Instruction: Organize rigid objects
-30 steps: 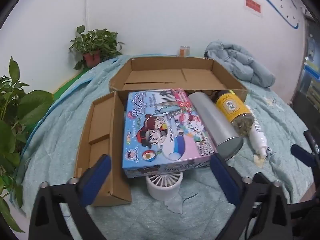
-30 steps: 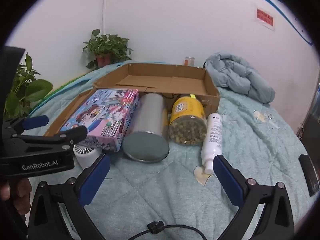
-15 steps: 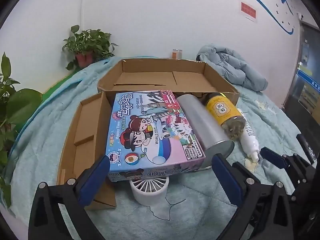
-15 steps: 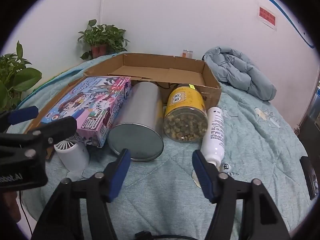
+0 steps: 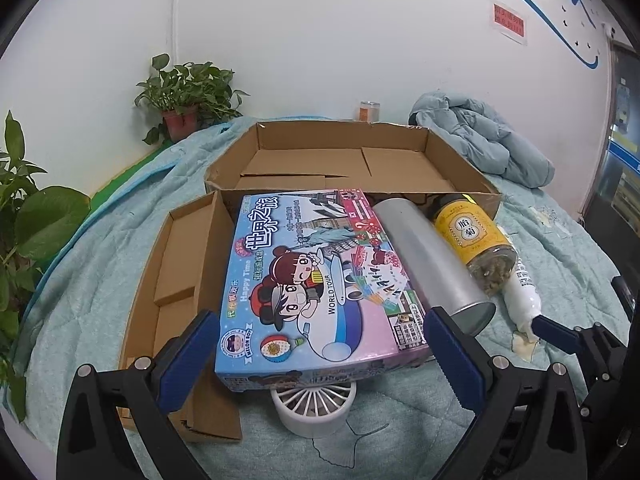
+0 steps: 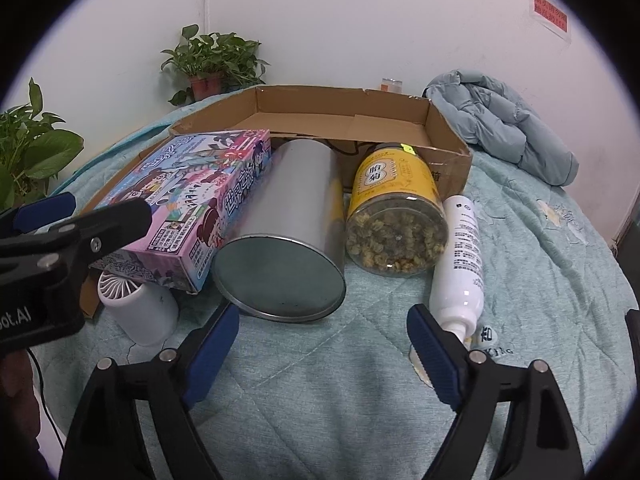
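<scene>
A colourful game box (image 5: 312,280) lies tilted, its near end resting on a small white fan (image 5: 316,404). My left gripper (image 5: 320,316) is open, with the near end of the box between its pads. To the box's right lie a silver tin (image 6: 288,216), a yellow-labelled jar (image 6: 396,200) and a white bottle (image 6: 460,256), all on their sides. My right gripper (image 6: 322,320) hovers low over the quilt just in front of the tin's base. Its jaws are opening and nothing is between them. An open cardboard box (image 5: 344,140) stands behind the row.
A flat cardboard tray (image 5: 176,264) lies left of the game box. Potted plants (image 5: 188,92) stand at the back left and left edge. A bundled blue jacket (image 6: 504,124) lies at the back right, and a small can (image 5: 369,110) stands by the wall.
My right gripper dropped closer to the tin; its jaws narrowed, then widened again. My left gripper edged nearer to the game box.
</scene>
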Tool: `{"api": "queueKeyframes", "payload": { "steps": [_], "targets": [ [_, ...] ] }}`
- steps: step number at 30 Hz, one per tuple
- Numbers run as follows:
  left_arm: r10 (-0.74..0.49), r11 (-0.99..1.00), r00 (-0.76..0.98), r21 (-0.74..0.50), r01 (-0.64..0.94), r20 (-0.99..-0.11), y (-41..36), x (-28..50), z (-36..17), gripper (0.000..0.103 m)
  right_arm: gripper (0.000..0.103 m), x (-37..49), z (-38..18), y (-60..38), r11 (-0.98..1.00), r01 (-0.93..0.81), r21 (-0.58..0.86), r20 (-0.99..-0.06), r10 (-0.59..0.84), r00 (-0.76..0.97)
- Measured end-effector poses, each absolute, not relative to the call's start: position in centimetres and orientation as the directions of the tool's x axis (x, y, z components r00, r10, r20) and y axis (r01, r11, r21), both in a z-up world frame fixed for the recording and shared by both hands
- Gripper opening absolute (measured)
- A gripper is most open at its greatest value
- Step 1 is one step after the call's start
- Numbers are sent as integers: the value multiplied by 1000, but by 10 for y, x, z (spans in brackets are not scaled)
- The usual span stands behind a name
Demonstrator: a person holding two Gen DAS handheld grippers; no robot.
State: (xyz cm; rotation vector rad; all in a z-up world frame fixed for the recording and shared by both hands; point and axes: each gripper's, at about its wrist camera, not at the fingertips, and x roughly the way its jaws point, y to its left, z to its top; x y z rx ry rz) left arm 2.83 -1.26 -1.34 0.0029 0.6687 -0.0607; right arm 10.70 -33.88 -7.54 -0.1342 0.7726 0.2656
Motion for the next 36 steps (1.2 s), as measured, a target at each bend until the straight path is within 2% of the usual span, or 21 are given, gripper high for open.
{"api": "queueKeyframes", "payload": {
  "steps": [1,10,22,32,36],
  "targets": [
    [-54,998,780,-17,55,-624,-13,30,-14,103,103,107,-76,-340,958,-285,-16,-703,192,685],
    [-47,998,764,-4,58,-643,-14,35,-19,103,102,111,-73,-350,963,-269,0,-695,193,693],
    [-74,997,742,-53,52,-666,-4,40,-19,103,102,107,-72,-347,963,-271,6,-700,198,687],
    [-52,999,746,-35,39,-664,0,35,-22,103,102,104,-71,-338,957,-290,-10,-701,200,685],
    [1,1000,743,5,3,-669,7,34,-25,103,102,106,-72,-335,954,-298,3,-704,214,677]
  ]
}}
